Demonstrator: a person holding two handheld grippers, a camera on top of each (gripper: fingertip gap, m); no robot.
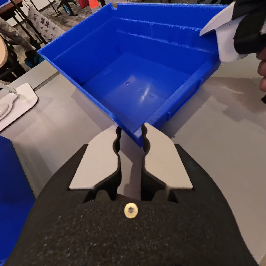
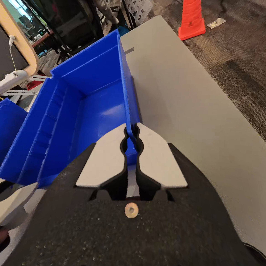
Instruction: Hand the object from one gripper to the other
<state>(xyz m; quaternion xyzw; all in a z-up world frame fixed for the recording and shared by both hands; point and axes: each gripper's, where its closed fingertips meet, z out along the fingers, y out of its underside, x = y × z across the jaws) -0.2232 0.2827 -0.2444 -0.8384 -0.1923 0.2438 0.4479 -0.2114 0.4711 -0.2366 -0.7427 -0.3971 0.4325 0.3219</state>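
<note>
A blue plastic bin [image 1: 72, 64] is empty and tilted over the grey table [image 1: 215, 136]. My right gripper [image 2: 131, 125] is shut on the bin's [image 2: 93, 74] thin side wall near a corner. It also shows at the top right of the left wrist view [image 1: 215, 30], clamped on the bin's far rim. My left gripper [image 1: 131, 126] is open, with the bin's near corner between its jaws. The corner touches the right finger [image 1: 158, 151], and a gap shows by the left one. The left gripper appears blurred at the lower left of the right wrist view [image 2: 18, 201].
A second blue bin [image 1: 11, 187] stands at the left, also seen in the right wrist view [image 2: 10, 115]. A white flat base [image 1: 21, 103] lies on the table's left. An orange cone [image 2: 191, 21] stands on the carpet beyond the table edge [image 2: 215, 92]. A hand [image 1: 262, 72] holds the right gripper. There is about 20 centimeters between the tips of the two grippers.
</note>
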